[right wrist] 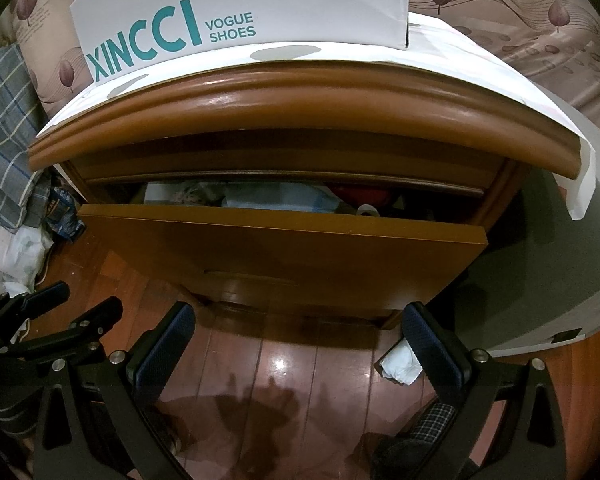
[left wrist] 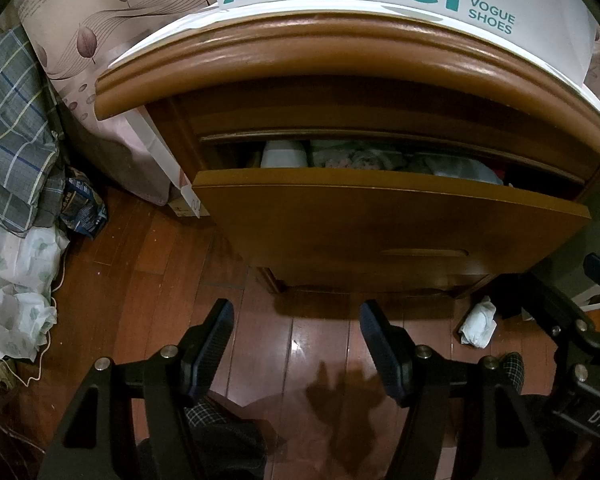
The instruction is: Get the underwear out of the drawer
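Wooden nightstand (left wrist: pixel 340 64) with a rounded top edge, its drawer (left wrist: pixel 380 224) pulled partway out. Inside the gap, folded and bunched fabric items (left wrist: pixel 364 158) lie packed side by side: a pale folded piece at the left, patterned cloth in the middle, light blue toward the right, something red at the far right; which of these is underwear cannot be told from here. A white shoe box (right wrist: pixel 240 12) printed "XINCCI VOGUE SHOES" in teal sits on the nightstand top, on a white sheet that overhangs the right edge. Left gripper (left wrist: pixel 296 344) held low in front of the drawer face, above the glossy wood floor (left wrist: pixel 160 280), its 2 fingers spread wide with nothing between them. Right gripper (right wrist: pixel 300 344) likewise low before the drawer front, fingers spread apart and empty; apart from the drawer, not touching it. A crumpled white tissue (right wrist: pixel 400 364) lies on the floor just beside the right gripper's right finger. Plaid cloth (left wrist: pixel 12 120) and white bedding are heaped at the left of the floor.
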The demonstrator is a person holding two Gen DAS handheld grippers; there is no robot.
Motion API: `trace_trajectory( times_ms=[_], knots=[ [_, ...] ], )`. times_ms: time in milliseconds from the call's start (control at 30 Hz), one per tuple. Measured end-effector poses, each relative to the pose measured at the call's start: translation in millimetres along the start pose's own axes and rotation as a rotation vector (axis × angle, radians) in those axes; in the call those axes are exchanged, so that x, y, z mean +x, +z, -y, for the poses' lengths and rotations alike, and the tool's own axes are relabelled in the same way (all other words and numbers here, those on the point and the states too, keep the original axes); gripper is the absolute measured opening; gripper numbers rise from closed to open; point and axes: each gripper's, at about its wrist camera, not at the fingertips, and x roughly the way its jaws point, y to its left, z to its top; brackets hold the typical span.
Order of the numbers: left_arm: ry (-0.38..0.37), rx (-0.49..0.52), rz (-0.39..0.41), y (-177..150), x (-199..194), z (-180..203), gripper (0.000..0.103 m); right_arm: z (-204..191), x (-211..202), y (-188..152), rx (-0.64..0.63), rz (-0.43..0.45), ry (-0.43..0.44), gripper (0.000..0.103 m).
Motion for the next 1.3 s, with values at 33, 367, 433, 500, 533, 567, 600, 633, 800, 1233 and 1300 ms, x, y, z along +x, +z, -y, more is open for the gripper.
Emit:
trace_trajectory(
  times_ms=[33,367,433,500,533,567,600,633,800,1233,1300],
  knots=[
    [0.002,0.001,0.001,0.1,0.2,0.4,0.067,-0.7,-0.2,-0.1,0.001,0.000,0.000,0.102],
    [0.014,0.013,-0.007,2.0,2.6,5.1,0.067,-0.6,-2.0,0.8,0.006,0.000,0.006,0.102],
    [0.007,0.008,-0.007,1.3,2.1,4.8,0.067,1.1,-3.1,1.1,0.008,0.002,0.008,0.102],
    [0.007,0.001,-0.011,1.3,2.4,3.6,0.067,2.9,-3.8,1.3,0.011,0.003,0.010,0.102],
    [0.004,-0.004,-0.014,1.2,2.5,2.8,0.067,3.9,-4.8,1.1,0.012,0.004,0.010,0.102],
    [0.000,-0.009,-0.016,0.9,2.5,1.8,0.067,5.1,-5.5,1.1,0.014,0.006,0.010,0.102],
    [-0.004,-0.017,-0.021,0.9,2.8,0.6,0.067,6.1,-6.6,1.2,0.015,0.008,0.010,0.102],
    [-0.008,-0.026,-0.027,0.7,3.4,-0.7,0.067,7.5,-7.7,1.6,0.016,0.012,0.008,0.102],
    [-0.075,-0.113,-0.046,1.8,3.0,-16.0,0.067,14.3,-19.6,6.5,0.022,0.052,-0.003,0.102],
    [-0.373,-0.495,-0.112,18.7,17.6,-41.5,0.068,40.3,-77.7,31.3,0.017,0.256,-0.049,0.103],
    [-0.410,-0.561,-0.121,21.8,23.0,-43.9,0.068,47.0,-83.5,35.6,0.024,0.275,-0.056,0.103]
  ],
)
